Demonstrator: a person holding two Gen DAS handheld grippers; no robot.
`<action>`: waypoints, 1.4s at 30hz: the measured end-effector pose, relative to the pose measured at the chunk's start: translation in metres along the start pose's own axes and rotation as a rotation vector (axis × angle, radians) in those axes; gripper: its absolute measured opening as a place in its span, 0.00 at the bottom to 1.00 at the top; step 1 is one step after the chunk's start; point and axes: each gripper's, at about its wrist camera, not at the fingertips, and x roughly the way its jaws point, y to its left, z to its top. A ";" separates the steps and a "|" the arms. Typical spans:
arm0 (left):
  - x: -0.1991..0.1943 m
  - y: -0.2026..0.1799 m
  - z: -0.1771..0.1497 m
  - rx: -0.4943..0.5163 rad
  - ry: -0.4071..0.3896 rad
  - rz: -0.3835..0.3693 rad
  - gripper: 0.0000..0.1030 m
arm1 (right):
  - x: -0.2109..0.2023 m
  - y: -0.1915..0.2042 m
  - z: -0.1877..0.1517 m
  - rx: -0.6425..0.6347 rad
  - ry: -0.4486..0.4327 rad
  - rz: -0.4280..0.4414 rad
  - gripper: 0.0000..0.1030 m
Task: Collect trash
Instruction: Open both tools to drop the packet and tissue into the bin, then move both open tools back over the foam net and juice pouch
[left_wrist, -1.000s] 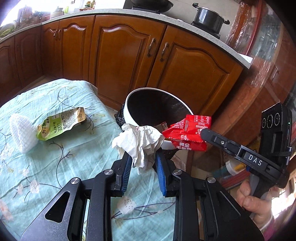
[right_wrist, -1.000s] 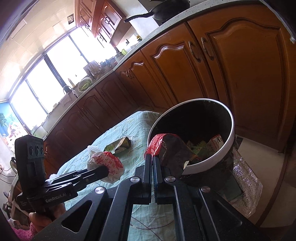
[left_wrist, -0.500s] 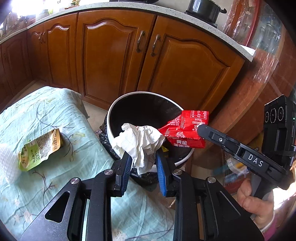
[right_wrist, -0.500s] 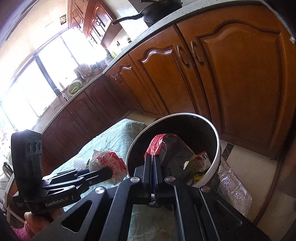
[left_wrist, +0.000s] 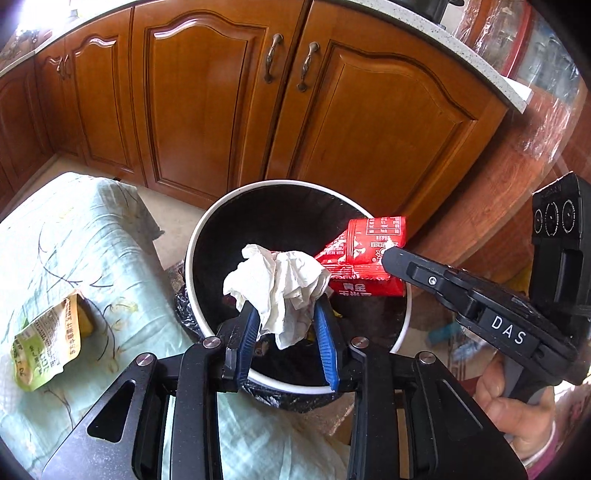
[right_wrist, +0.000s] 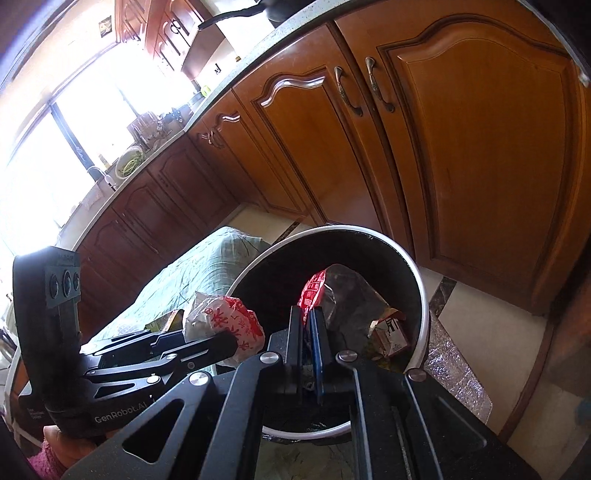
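A white-rimmed trash bin (left_wrist: 189, 266) with a black liner stands on the floor beside the table. My left gripper (left_wrist: 284, 306) hangs over its mouth with a crumpled white napkin (left_wrist: 280, 284) between its blue pads. Its jaws are opening, but the napkin still sits wedged between them. To the right, my right gripper (left_wrist: 388, 256) pinches a red snack wrapper (left_wrist: 369, 236) over the bin's far side. In the right wrist view the right gripper (right_wrist: 306, 314) shows a narrow gap as its jaws are opening, with the red wrapper (right_wrist: 312, 291) still upright in it above the bin (right_wrist: 424, 306).
A green snack pouch (left_wrist: 48, 339) lies on the pale green tablecloth (left_wrist: 92, 240) to the left. A small carton (right_wrist: 391, 328) and other scraps sit inside the bin. Wooden cabinet doors (left_wrist: 221, 110) stand close behind. A hand (left_wrist: 517, 391) holds the right gripper's handle.
Both grippers carried their loads from the table's edge to over the bin's mouth. The gaps between both pairs of jaws look slightly wider than before.
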 end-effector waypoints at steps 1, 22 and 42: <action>0.001 -0.001 0.000 0.006 -0.009 0.006 0.30 | 0.001 -0.001 0.002 0.008 0.001 0.001 0.08; -0.041 0.038 -0.064 -0.141 -0.099 0.034 0.61 | -0.029 0.005 -0.041 0.107 -0.099 0.069 0.84; -0.119 0.138 -0.151 -0.363 -0.161 0.149 0.62 | -0.009 0.100 -0.071 -0.107 -0.006 0.196 0.91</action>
